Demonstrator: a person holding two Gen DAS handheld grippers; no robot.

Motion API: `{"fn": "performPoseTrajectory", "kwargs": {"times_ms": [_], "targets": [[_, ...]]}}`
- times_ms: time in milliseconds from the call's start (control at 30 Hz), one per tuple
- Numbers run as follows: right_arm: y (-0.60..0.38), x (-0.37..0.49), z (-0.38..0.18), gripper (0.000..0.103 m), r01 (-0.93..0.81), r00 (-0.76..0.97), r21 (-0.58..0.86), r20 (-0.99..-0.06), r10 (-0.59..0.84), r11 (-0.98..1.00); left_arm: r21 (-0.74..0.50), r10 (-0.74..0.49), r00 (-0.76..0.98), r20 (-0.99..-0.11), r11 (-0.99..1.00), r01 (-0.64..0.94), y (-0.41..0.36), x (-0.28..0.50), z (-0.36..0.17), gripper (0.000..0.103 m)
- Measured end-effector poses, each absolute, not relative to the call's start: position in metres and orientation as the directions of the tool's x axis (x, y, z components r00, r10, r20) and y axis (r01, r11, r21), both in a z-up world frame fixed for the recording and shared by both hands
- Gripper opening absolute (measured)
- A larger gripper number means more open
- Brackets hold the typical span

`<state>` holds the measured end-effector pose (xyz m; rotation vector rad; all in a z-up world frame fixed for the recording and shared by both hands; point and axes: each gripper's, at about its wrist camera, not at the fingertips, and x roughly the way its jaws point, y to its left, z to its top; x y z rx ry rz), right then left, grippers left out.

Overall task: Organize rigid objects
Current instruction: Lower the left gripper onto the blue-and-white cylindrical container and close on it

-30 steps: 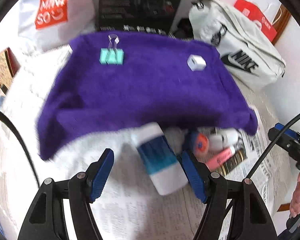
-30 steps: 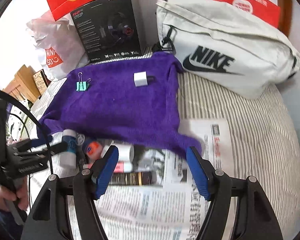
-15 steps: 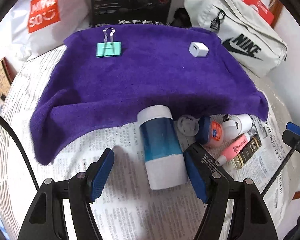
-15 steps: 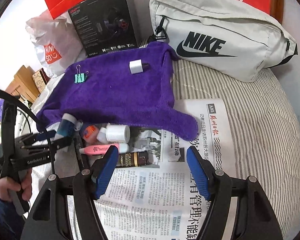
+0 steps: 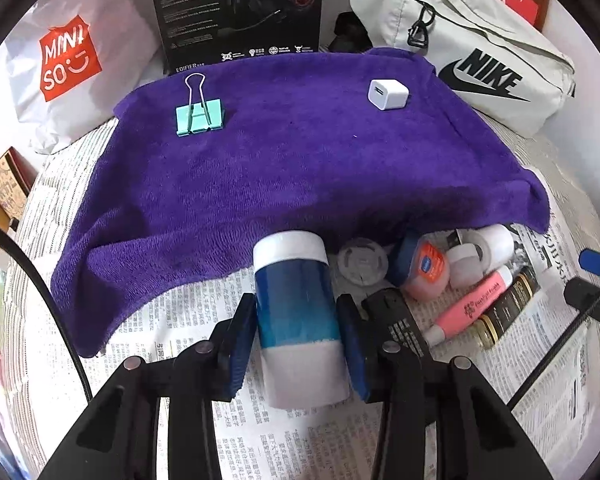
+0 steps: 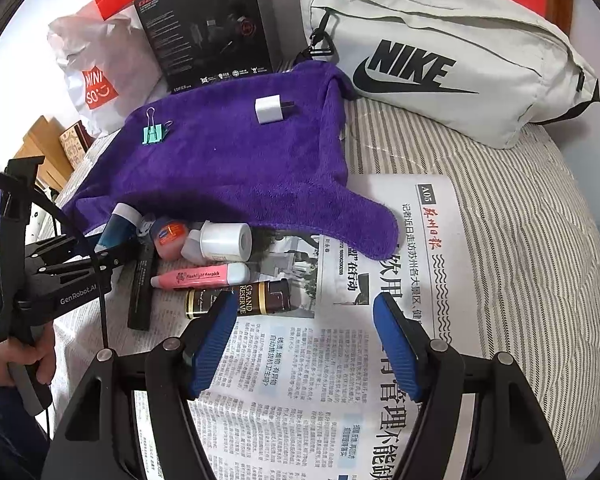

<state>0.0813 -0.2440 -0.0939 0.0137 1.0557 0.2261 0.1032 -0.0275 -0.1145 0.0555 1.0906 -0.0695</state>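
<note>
Blue-and-white bottle (image 5: 298,316) lies on newspaper (image 5: 204,320) at purple towel's (image 5: 300,160) near edge; long axis runs straight along left gripper (image 5: 296,340), jaws closing on its sides, pads touching; right gripper (image 6: 304,344) farther off, jaws wide, empty.

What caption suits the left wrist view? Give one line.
Left gripper closing on a blue-and-white bottle beside the purple towel.

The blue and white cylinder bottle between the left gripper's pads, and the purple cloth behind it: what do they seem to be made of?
The blue and white cylinder bottle looks like smooth plastic: its blue band shows a soft sheen, its white ends look matte. The purple cloth looks like plush terry or microfibre: fuzzy pile, soft folds at its edges.
</note>
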Motion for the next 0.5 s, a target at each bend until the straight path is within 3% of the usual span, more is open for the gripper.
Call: {"fn": "performPoseTrajectory", "kwargs": {"times_ms": [333, 500], "targets": [[-0.223, 0.081, -0.102, 0.071, -0.263, 0.451, 0.124, -0.861, 0.235, 0.957, 0.02, 0.001, 0.465, -0.885, 0.999, 0.035, -0.002, 0.094, -0.116, 0.036], [-0.208, 0.084, -0.113, 0.077, -0.295, 0.445, 0.11, -0.863, 0.239, 0.949, 0.0, -0.009, 0.467, -0.884, 1.0, 0.019, 0.012, 0.089, -0.117, 0.036]]}}
